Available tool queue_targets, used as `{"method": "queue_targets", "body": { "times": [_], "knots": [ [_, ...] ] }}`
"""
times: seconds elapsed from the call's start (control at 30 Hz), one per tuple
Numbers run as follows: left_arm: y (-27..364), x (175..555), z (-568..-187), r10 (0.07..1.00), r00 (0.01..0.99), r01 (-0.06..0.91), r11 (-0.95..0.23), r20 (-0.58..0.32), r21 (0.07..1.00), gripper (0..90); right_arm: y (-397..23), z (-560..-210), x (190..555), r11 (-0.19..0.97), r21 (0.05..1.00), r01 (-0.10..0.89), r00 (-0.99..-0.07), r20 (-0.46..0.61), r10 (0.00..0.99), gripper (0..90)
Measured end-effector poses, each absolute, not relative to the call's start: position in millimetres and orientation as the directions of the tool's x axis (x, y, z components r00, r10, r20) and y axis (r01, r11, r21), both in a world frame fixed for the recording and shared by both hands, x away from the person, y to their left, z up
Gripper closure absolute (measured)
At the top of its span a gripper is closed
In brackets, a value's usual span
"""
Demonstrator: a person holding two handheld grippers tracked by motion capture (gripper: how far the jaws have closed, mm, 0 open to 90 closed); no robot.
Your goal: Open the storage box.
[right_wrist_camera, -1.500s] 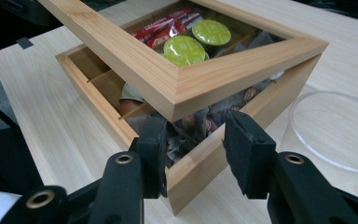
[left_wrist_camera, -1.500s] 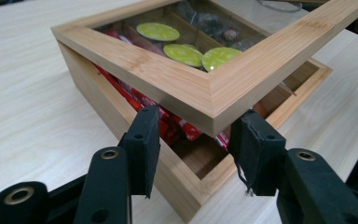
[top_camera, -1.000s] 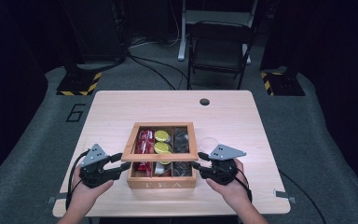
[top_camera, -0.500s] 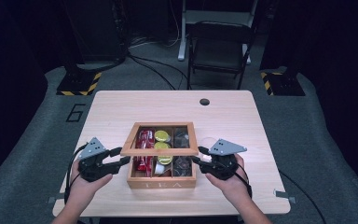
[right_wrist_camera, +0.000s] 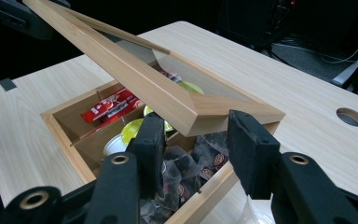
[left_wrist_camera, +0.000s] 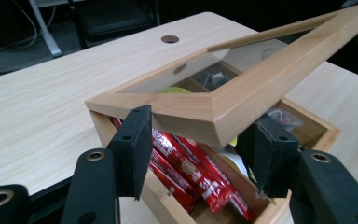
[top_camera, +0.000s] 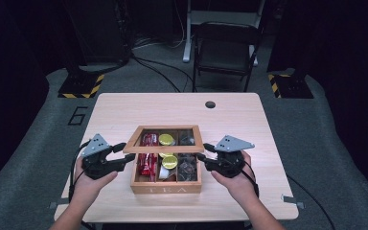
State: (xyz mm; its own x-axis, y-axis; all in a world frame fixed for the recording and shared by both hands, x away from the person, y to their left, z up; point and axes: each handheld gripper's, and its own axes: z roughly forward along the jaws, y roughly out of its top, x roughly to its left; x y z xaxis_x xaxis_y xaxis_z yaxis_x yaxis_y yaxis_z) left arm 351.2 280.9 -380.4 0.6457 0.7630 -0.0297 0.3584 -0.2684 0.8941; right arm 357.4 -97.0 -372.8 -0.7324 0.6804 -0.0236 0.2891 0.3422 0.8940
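Observation:
A wooden tea box (top_camera: 166, 188) stands near the table's front edge, its glass-paned lid (top_camera: 165, 150) tilted up at the front. Inside lie red packets (top_camera: 147, 158), yellow-topped capsules (top_camera: 169, 161) and dark wrapped bags (top_camera: 188, 167). My left gripper (top_camera: 127, 155) is at the lid's front left corner. Its jaws have just been opening, and the corner (left_wrist_camera: 186, 109) sits loosely between the pads (left_wrist_camera: 135, 140). My right gripper (top_camera: 202, 157) is shut on the lid's front right corner (right_wrist_camera: 223, 114) and holds it raised over the box.
The light wood table (top_camera: 124, 110) has a round cable hole (top_camera: 210, 104) at the back. A dark chair (top_camera: 227, 52) stands behind the table. Cables trail from both grippers over the front edge.
The lid's front edge has risen from flat on the box to tilted up. The right gripper has lifted with it. The left jaws have spread wider.

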Motion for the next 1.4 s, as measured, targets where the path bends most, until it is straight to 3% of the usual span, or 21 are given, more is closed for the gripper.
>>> {"method": "queue_targets", "body": {
  "times": [1.4],
  "knots": [
    [280.5,388.1,-365.1,0.787,0.615,0.345,-0.213,-0.049,0.914,50.0,-93.5,-352.1,387.2,0.307,0.908,0.285,-0.708,-0.017,0.706,57.4]
  ]
}}
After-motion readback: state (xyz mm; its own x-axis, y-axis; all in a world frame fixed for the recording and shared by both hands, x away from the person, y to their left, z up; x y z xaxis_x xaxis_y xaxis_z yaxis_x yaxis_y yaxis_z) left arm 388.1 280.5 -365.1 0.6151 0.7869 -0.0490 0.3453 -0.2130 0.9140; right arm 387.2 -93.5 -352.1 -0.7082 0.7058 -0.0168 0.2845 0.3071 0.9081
